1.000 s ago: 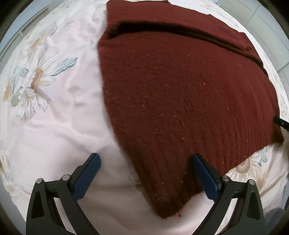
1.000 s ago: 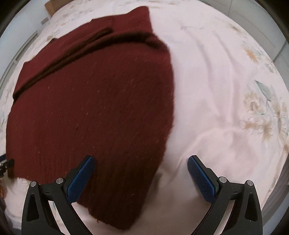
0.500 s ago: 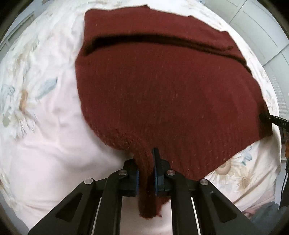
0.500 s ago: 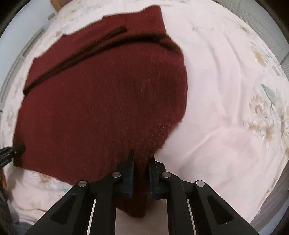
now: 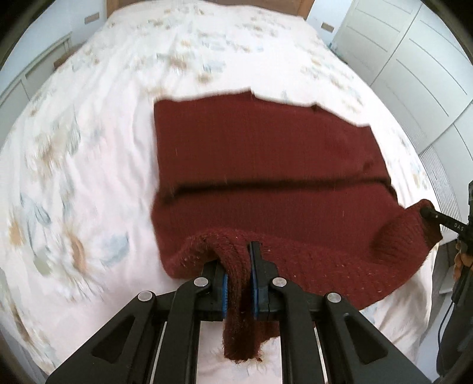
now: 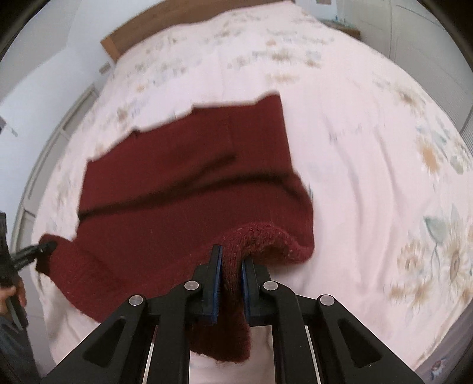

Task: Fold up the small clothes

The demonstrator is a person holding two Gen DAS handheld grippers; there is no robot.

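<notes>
I am pinching the dark red knitted sweater (image 5: 266, 165), lying mid-frame on the flowery white bed (image 5: 88, 147), with left tongs (image 5: 238, 265) and right tongs (image 6: 230, 263); thick wool could be slipping out mid-fold.

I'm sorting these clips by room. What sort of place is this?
Most likely a bedroom: the sweater lies on a bed with a floral sheet, a wooden headboard stands at the far end, and white panelled wardrobe doors run alongside.
</notes>
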